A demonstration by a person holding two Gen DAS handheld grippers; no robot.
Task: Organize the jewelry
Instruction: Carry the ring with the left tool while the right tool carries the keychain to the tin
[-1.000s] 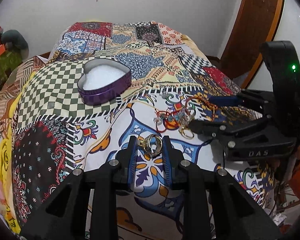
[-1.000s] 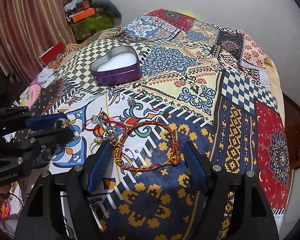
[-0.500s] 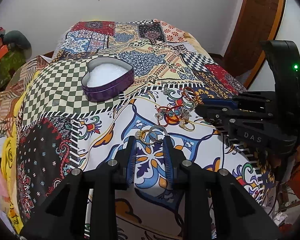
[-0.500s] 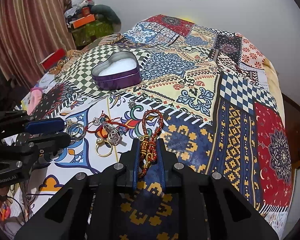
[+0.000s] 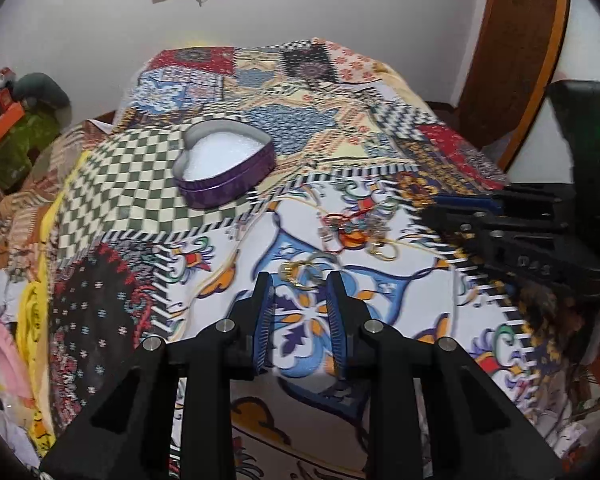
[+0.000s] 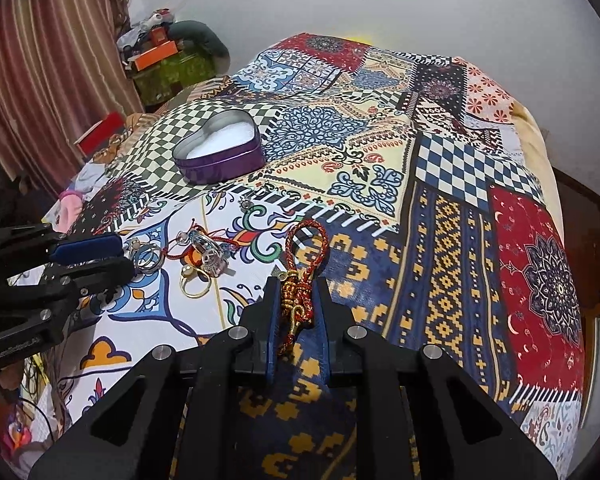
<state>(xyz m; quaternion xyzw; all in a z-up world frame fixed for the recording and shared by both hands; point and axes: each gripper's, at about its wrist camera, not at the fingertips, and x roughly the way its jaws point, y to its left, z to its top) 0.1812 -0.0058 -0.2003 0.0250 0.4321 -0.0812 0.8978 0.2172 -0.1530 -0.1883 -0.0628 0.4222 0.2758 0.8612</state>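
A purple heart-shaped tin (image 5: 225,168) with a white lining stands open on the patterned bedspread; it also shows in the right wrist view (image 6: 220,151). My right gripper (image 6: 298,284) is shut on a red and gold braided bracelet (image 6: 300,264) and holds it above the bed. My left gripper (image 5: 300,280) is slightly open just behind a pair of rings (image 5: 304,271) lying on the cloth. A gold ring (image 6: 195,282) and tangled red-cord jewelry with charms (image 6: 204,246) lie between the grippers.
The patchwork bedspread (image 6: 440,200) covers the bed. Boxes and clutter (image 6: 160,52) sit at the far left by a curtain. A wooden door (image 5: 512,60) stands at the right. The bed's left edge drops to piled clothes (image 5: 4,320).
My right gripper closed on the braided bracelet and lifted it. My left gripper let the rings down onto the cloth and drew back a little.
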